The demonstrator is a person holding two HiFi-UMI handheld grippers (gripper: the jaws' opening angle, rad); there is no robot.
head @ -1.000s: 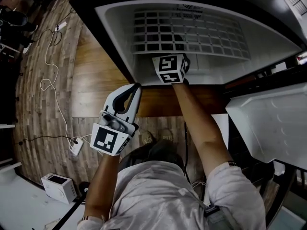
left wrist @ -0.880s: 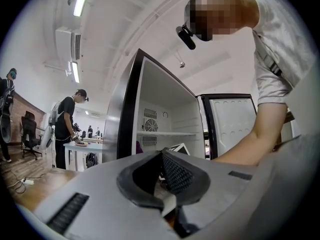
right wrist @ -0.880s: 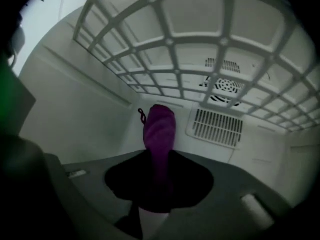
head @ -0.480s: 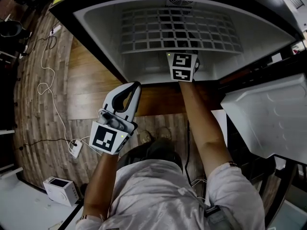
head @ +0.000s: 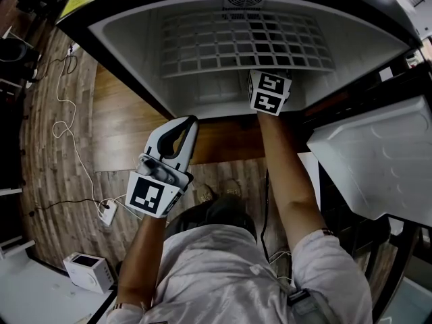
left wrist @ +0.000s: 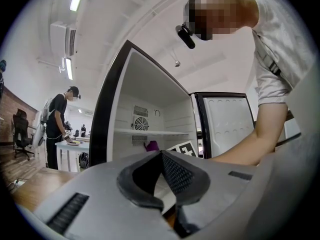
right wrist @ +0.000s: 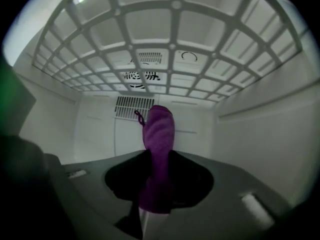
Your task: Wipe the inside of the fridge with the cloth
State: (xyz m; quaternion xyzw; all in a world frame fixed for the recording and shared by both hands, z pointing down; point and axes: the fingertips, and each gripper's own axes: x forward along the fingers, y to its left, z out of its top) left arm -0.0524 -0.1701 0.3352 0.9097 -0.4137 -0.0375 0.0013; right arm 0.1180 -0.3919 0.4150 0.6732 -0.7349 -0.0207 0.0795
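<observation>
The fridge (head: 128, 29) stands open with a white grid shelf (head: 243, 42) across its inside. My right gripper (right wrist: 152, 160) is inside, under that shelf (right wrist: 175, 39), shut on a purple cloth (right wrist: 159, 131) that sticks up between its jaws toward the back wall vents. In the head view only its marker cube (head: 270, 92) shows at the fridge floor's front right. My left gripper (head: 190, 123) hangs outside, in front of the fridge, shut and holding nothing. From the left gripper view the cloth (left wrist: 151, 145) shows below the shelf.
The fridge door (head: 378, 160) stands swung open at the right, white liner up. Wooden floor (head: 121, 113) lies left, with cables, a power strip (head: 106, 211) and a white box (head: 88, 270). Another person (left wrist: 59, 126) stands at a table far left.
My right gripper has slid to the right along the fridge floor with the cloth. The left gripper has stayed where it was.
</observation>
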